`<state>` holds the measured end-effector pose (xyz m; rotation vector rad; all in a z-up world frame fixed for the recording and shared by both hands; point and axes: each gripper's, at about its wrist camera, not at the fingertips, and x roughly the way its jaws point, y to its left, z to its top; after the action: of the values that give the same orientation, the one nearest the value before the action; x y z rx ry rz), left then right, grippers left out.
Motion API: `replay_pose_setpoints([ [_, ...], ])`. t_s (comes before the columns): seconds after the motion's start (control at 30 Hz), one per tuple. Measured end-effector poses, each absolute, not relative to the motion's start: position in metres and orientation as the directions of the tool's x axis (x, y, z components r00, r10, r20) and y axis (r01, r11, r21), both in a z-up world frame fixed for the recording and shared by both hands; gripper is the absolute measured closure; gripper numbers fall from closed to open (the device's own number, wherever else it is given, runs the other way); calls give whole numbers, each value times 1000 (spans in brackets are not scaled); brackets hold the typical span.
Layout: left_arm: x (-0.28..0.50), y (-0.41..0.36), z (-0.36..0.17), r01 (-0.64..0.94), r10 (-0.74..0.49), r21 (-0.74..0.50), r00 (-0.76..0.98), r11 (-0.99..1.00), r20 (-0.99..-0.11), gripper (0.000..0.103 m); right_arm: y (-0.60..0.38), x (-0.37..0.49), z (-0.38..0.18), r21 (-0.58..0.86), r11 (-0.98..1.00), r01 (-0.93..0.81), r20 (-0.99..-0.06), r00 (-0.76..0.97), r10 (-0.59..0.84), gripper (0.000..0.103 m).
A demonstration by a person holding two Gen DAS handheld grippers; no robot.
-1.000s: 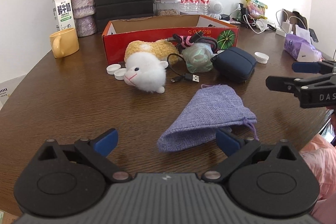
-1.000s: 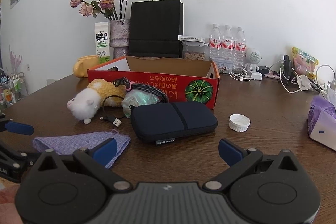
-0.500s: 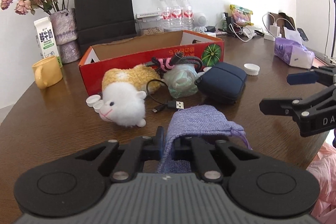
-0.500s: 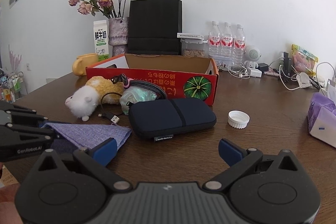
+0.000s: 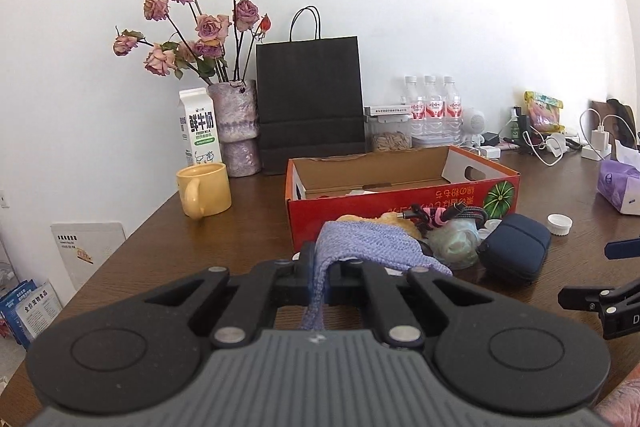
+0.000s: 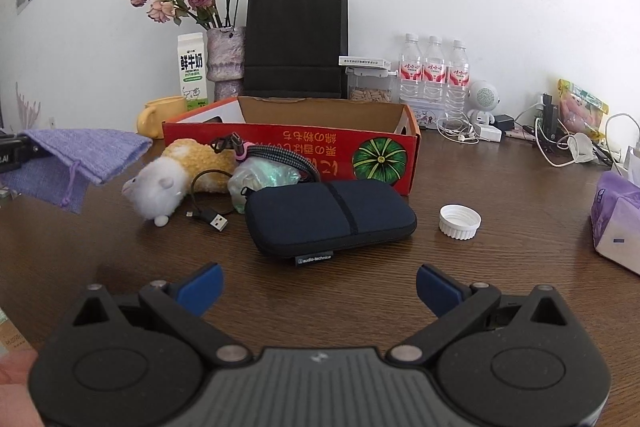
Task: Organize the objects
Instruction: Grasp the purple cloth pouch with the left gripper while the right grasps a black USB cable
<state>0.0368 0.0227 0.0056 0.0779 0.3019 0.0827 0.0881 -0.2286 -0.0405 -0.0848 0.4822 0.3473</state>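
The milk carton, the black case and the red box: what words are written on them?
Milk carton: "鲜牛奶" and "FRESH MILK"; smaller print is blurred.
Black case: tag reads "audio-technica".
Red box: yellow characters printed upside down, too hard to read.
Water bottles: red labels, too small to read.

Dark brown wooden table (image 6: 500,195), grain visible. On it: open red cardboard box (image 6: 304,141) near the middle; just in front, plush sheep (image 6: 168,183) lying on its side, black USB cable (image 6: 208,217), dark zip case (image 6: 328,215) and white bottle cap (image 6: 459,221). Behind: yellow mug (image 5: 205,189), milk carton (image 6: 192,69), vase of dried roses (image 6: 226,61), black paper bag (image 6: 296,43), three water bottles (image 6: 434,67) (along the wall). Purple tissue pack (image 6: 616,219) at the right edge.
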Motion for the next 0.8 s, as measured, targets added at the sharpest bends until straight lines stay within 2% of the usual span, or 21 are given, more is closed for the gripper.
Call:
replay_pose_setpoints([
  [0.43,40,28,-2,-96,111,65,946,993,-305,98,-201,119,-19,30,931,-365,-439,832,340,0],
  [0.5,39,32,-2,-110,122,59,946,992,-300,98,-186,121,-18,23,912,-410,-429,820,379,4],
  [0.6,35,39,-2,-128,138,52,946,990,-294,98,-159,124,-20,14,868,-496,-447,773,449,27],
  [0.67,32,45,-1,-140,147,47,945,989,-290,98,-140,129,-23,-1,841,-541,-467,744,478,55],
  [0.73,29,51,-1,-148,155,43,945,988,-289,98,-123,134,-26,-30,824,-566,-483,730,484,69],
  [0.8,26,56,0,-162,167,41,945,986,-283,98,-108,140,-30,-70,813,-579,-493,728,476,71],
])
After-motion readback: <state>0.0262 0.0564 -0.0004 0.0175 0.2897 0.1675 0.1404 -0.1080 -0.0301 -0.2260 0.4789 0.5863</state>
